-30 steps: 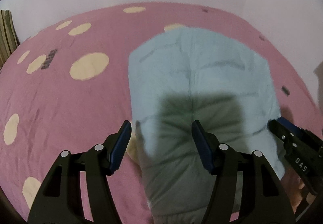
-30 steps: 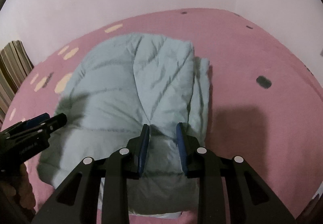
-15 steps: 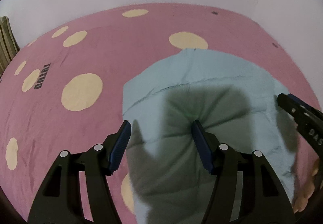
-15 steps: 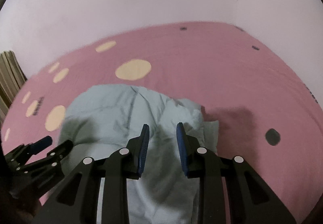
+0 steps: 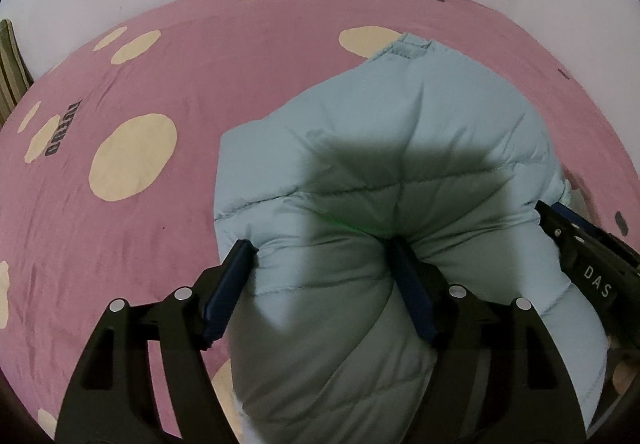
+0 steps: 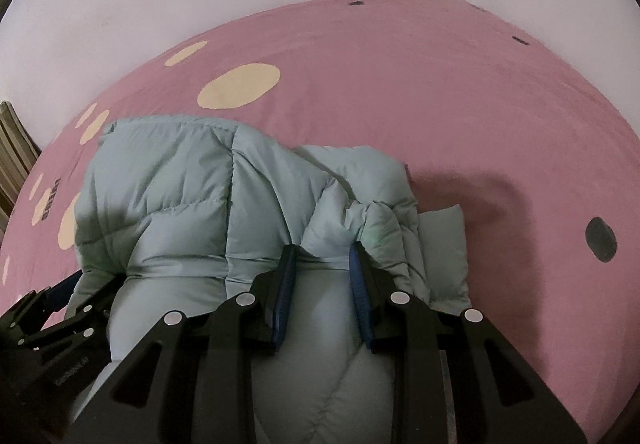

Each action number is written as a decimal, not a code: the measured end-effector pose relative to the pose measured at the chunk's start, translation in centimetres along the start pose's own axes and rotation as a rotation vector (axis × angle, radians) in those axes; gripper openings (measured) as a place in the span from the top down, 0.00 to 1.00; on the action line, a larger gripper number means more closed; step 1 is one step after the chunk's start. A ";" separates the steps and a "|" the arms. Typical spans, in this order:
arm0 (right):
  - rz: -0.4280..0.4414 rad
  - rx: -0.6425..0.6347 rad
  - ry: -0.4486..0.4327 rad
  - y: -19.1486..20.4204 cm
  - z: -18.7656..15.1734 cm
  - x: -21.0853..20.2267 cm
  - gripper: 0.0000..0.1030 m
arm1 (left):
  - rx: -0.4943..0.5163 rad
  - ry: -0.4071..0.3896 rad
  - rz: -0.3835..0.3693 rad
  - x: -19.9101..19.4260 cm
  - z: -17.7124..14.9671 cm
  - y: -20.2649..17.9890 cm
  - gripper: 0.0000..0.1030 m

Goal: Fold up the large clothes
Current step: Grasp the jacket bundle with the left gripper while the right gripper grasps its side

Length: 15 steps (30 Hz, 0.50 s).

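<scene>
On the pink bed [image 5: 200, 92], the left gripper [image 5: 320, 256], jaws just widened, straddles the puffy jacket [image 5: 400, 164]; the right gripper [image 6: 322, 258] pinches its fold narrowly.

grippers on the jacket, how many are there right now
2. The left gripper straddles the near left part of the light blue puffer jacket; its jaws have just been opening. The right gripper pinches a fold of it further right.
</scene>
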State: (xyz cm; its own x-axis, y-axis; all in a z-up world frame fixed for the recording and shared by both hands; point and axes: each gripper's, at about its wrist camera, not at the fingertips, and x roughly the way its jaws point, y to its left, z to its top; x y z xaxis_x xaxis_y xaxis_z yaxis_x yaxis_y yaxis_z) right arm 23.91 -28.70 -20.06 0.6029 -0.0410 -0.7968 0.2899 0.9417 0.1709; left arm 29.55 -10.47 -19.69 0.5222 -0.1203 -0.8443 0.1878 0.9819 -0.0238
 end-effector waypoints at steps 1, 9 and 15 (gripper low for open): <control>0.009 0.004 -0.007 0.0 0.0 -0.4 0.72 | -0.008 -0.009 -0.020 -0.5 0.0 0.4 0.30; 0.141 0.124 -0.094 -3.5 -1.5 -7.2 0.32 | -0.224 -0.008 -0.164 -4.6 -1.7 6.1 0.22; 0.260 0.267 -0.004 -7.2 -4.5 -6.4 0.31 | -0.377 0.018 -0.311 -5.1 -4.7 8.4 0.19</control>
State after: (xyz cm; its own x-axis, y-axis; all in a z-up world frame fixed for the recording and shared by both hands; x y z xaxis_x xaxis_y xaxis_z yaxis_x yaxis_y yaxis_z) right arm 14.59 -33.69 -18.77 0.6848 0.1858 -0.7047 0.3103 0.8006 0.5127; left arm 24.52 -0.96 -18.12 0.4740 -0.4174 -0.7753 0.0171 0.8847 -0.4659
